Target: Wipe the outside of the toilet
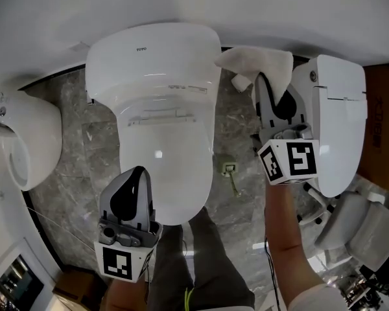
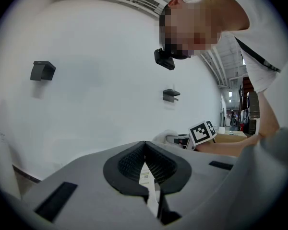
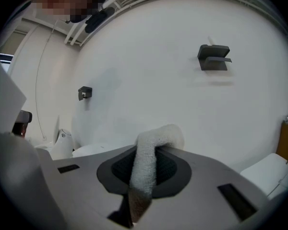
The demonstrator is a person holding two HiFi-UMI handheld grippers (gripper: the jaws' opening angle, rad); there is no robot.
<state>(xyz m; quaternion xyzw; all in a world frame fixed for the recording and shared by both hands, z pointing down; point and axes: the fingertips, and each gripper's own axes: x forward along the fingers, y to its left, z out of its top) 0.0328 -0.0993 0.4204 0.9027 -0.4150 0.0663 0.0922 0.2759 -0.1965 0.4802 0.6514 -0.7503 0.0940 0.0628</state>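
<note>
Toilet (image 1: 157, 102), glossy white and rounded, long axis running away from you, is standing just left of your right claw (image 1: 272, 89), which is pinching a fluffy white cloth (image 1: 256, 62) near its rear corner, while your left claw (image 1: 137, 177) is hovering pressed together, empty, over its front.

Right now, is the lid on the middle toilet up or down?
Down. In the head view the lid lies flat across the toilet, with no seat ring or water showing.
</note>
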